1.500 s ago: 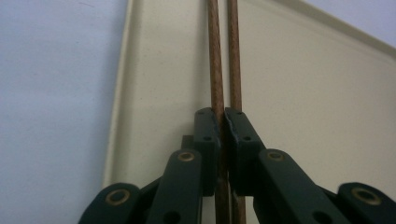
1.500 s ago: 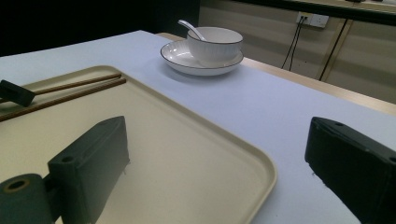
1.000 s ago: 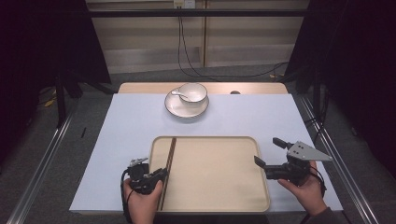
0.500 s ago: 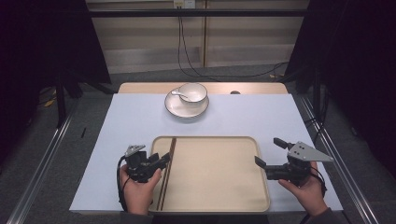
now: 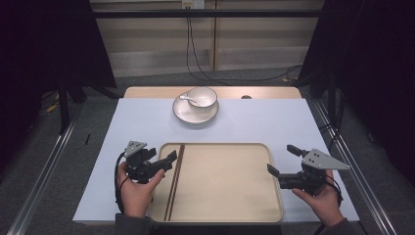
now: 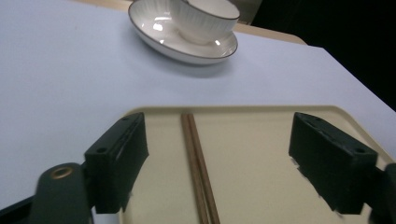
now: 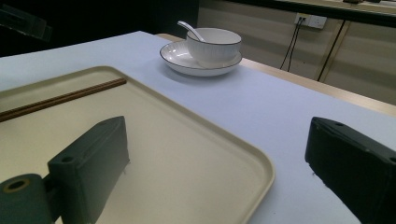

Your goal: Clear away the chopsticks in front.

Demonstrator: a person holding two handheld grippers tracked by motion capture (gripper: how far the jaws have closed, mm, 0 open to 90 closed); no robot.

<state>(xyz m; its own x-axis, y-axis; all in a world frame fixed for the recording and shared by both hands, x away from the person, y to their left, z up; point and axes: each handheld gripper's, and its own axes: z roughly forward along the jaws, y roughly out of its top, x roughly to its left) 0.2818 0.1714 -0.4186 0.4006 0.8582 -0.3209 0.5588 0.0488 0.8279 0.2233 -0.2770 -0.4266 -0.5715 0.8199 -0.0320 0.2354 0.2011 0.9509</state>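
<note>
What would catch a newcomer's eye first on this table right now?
Probably the big beige tray at the near edge, with a pair of dark chopsticks lying along its left side. An open gripper sits at each side of it: the left gripper by the chopsticks, the right gripper at the right rim. Farther back, a white bowl with a spoon stands on a plate.

A pale lavender-blue sheet (image 5: 254, 125) is covering the counter (image 5: 147, 92), whose light wood is showing along the far edge. The tray (image 5: 230, 205) is showing a plain cream-beige. The chopsticks (image 5: 174, 178) are showing dark brown. The bowl (image 5: 202, 97) and saucer (image 5: 182, 111) are gleaming white with thin dark rims, the bowl faintly ribbed; the spoon (image 5: 186, 99) is showing white. Both grippers' jaws are showing matte black, under grey plates.
</note>
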